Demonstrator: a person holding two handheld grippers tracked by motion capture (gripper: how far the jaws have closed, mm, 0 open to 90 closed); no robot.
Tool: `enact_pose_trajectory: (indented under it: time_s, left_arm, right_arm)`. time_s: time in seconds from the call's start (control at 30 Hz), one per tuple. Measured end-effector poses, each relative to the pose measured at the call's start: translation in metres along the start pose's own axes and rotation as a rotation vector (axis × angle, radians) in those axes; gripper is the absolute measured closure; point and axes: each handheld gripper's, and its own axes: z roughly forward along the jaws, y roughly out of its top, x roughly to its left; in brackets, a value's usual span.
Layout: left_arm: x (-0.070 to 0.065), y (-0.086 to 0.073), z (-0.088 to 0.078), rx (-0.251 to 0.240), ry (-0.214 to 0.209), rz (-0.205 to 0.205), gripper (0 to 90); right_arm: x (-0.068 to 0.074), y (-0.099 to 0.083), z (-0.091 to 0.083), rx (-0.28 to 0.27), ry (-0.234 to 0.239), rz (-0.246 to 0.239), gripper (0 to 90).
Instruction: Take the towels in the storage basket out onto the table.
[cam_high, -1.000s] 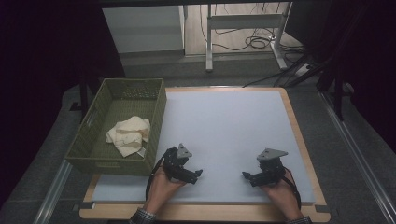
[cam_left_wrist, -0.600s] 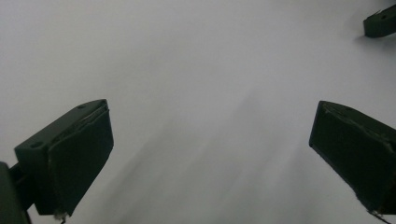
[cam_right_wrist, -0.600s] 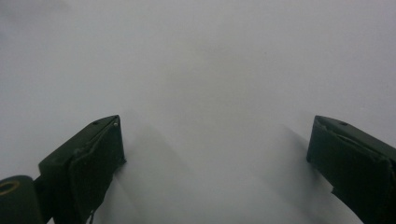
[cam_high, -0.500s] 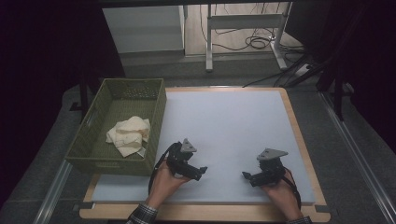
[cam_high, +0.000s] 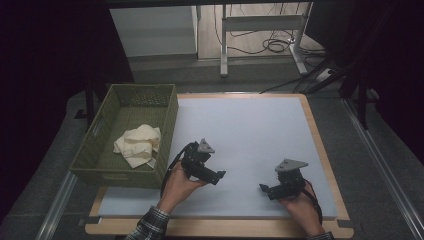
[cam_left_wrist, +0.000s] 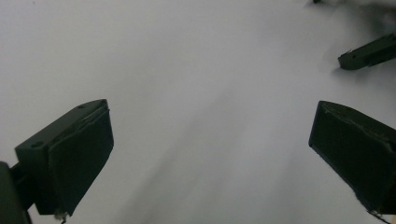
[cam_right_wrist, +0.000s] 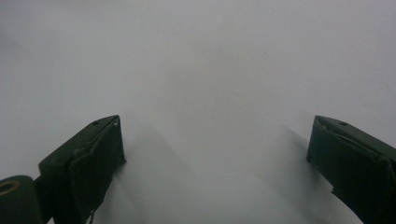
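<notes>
My left gripper (cam_high: 219, 176) hovers over the near-left part of the pale mat (cam_high: 250, 130), held in a hand, with its jaws pointing right. In the left gripper view its jaws (cam_left_wrist: 211, 106) stand wide apart over bare mat with nothing between them, and a jaw of the other gripper (cam_left_wrist: 369, 51) shows at top right. My right gripper (cam_high: 265, 189) rests near the mat's front right and points left toward the other one. Its jaws (cam_right_wrist: 215, 121) are also spread wide and hold nothing.
An olive woven basket (cam_high: 95, 165) stands at the table's left edge with a crumpled cream cloth (cam_high: 137, 145) inside. The mat lies on a wooden board (cam_high: 325, 150). Table legs and cables (cam_high: 280, 45) lie on the floor beyond.
The left gripper has drifted slightly to the right and away from the front edge. The right gripper has stayed where it was.
</notes>
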Motion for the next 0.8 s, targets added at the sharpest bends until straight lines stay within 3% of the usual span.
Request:
enact_pose_trajectory:
  time_s: [0.27, 0.47, 0.8]
  left_arm:
    - [0.006, 0.017, -0.008, 0.009, -0.008, 0.008, 0.3]
    - [0.013, 0.029, -0.014, 0.012, 0.013, 0.017, 0.1]
    - [0.038, 0.040, -0.033, 0.011, 0.051, -0.001, 0.0]
  right_arm:
    - [0.000, 0.000, 0.000, 0.000, 0.000, 0.001, 4.0]
    - [0.000, 0.000, 0.000, -0.001, 0.000, 0.000, 4.0]
    - [0.000, 0.000, 0.000, -0.001, 0.000, -0.001, 4.0]
